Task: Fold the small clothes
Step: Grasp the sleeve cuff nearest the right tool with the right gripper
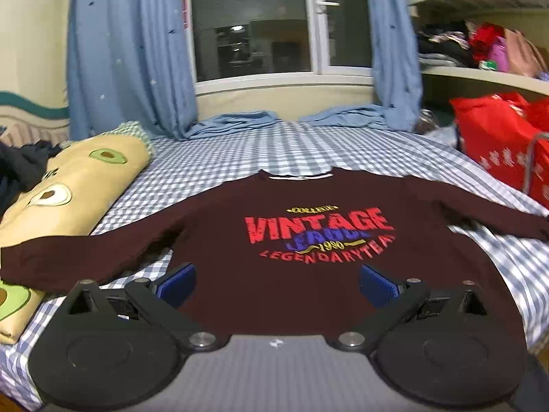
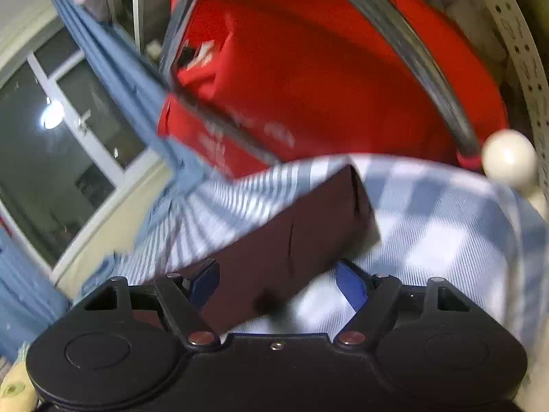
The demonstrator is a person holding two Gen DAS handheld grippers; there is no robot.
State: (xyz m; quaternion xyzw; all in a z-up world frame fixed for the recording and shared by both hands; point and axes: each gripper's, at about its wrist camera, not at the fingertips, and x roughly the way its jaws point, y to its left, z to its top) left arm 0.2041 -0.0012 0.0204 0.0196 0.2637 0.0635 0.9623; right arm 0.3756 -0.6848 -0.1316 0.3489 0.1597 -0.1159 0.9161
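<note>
Maroon sweatshirt spread flat on checked bedsheet, left gripper jaws spread above hem, right gripper jaws spread around sleeve

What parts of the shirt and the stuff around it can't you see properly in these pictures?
- Left wrist view: the shirt hem is hidden behind the left gripper.
- Left wrist view: its left sleeve end is cut off by the picture edge.
- Right wrist view: the white print on the red bag is too blurred to read.
- Right wrist view: whether the right gripper touches the sleeve is unclear.
</note>
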